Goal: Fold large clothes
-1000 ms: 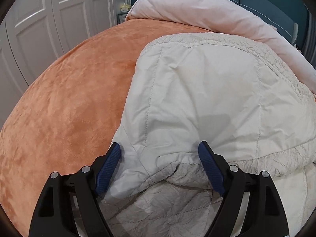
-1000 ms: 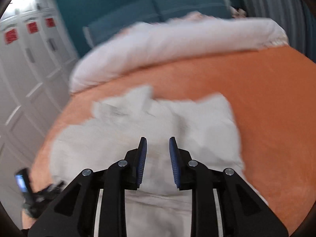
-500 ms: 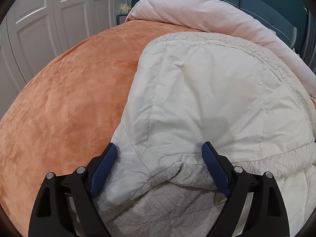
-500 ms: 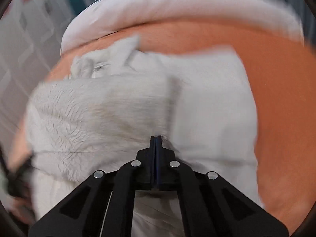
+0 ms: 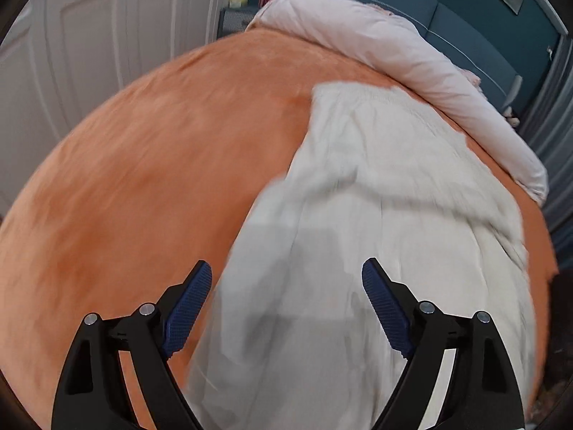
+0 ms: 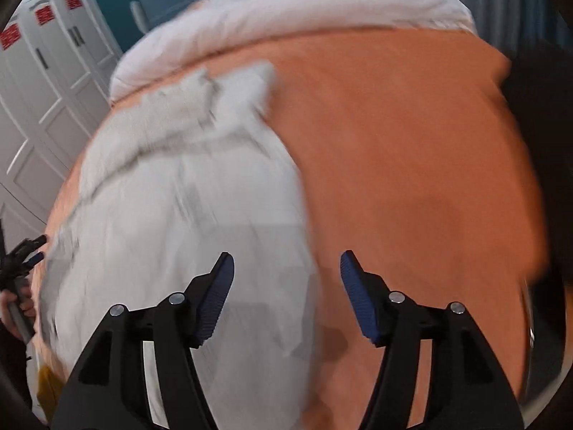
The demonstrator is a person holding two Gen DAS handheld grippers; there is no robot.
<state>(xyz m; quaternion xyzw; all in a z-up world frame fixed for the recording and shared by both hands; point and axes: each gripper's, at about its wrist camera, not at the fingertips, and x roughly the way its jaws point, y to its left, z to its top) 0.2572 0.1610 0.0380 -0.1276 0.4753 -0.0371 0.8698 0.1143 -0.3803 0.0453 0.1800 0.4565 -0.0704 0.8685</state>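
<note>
A large cream quilted garment (image 5: 376, 215) lies folded on the orange bedspread (image 5: 143, 179). My left gripper (image 5: 286, 286) is open and empty, raised above the garment's near left edge. In the right wrist view the same garment (image 6: 186, 208) lies left of centre on the bedspread (image 6: 412, 179). My right gripper (image 6: 286, 276) is open and empty above the garment's right edge. The left gripper (image 6: 21, 254) shows small at the far left edge there. Both views are motion-blurred.
A rolled pale pink duvet (image 5: 394, 53) lies across the head of the bed before a teal headboard (image 5: 465, 18). White wardrobe doors (image 5: 89, 36) stand on the left. A grey curtain (image 5: 551, 114) hangs at the right.
Both grippers have lifted up and back from the garment. The right gripper, shut half a second ago, has opened wide. The garment now lies flatter in a longer fold.
</note>
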